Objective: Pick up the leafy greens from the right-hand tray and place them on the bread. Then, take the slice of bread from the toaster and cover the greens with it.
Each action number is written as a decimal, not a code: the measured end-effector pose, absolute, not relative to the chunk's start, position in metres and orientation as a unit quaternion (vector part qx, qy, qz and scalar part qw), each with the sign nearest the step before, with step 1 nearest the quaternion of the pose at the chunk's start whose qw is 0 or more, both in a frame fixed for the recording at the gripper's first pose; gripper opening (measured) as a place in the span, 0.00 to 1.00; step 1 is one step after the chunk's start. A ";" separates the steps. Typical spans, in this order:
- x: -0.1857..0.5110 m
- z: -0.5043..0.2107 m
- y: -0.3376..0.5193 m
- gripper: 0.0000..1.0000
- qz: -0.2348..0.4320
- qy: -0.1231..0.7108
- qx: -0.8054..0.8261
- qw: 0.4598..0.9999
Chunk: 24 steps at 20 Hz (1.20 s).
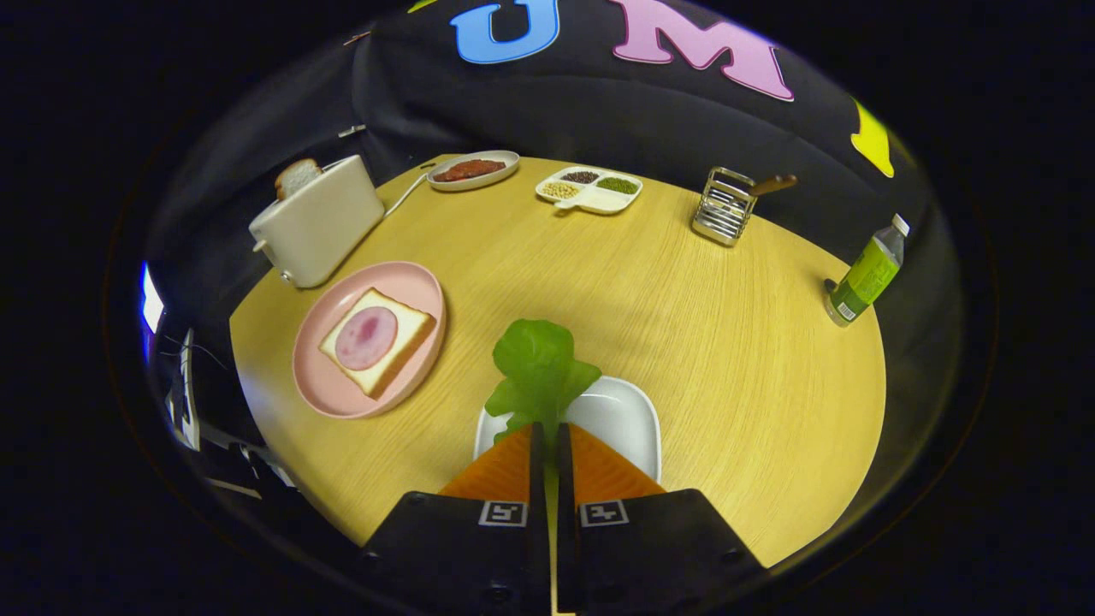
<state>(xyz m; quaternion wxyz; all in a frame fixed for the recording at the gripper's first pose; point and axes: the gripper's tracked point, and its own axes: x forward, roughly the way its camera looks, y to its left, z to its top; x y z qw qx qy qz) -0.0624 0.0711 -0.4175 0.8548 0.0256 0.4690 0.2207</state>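
Note:
My gripper (548, 430) is shut on the leafy greens (536, 365), which stick out ahead of the fingertips, lifted above the white tray (623, 419). Off to the left of the fingers a pink plate (411, 287) carries a bread slice (400, 340) topped with a round slice of ham (366, 337). Beyond the plate stands a white toaster (321, 224) with a second bread slice (297, 176) poking up from its slot.
On the round wooden table (684, 342), at the far side, lie an oval dish of meat (472, 169) and a divided dish of beans (590, 188). A metal rack (724, 207) stands far right, with a green bottle (866, 275) by the table's right edge.

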 end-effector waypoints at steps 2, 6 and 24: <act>-0.060 -0.395 0.087 0.08 0.228 0.456 0.038 0.859; -0.058 -0.364 0.134 0.08 0.254 0.445 0.054 0.857; -0.042 -0.359 0.270 0.11 0.284 0.454 0.026 0.844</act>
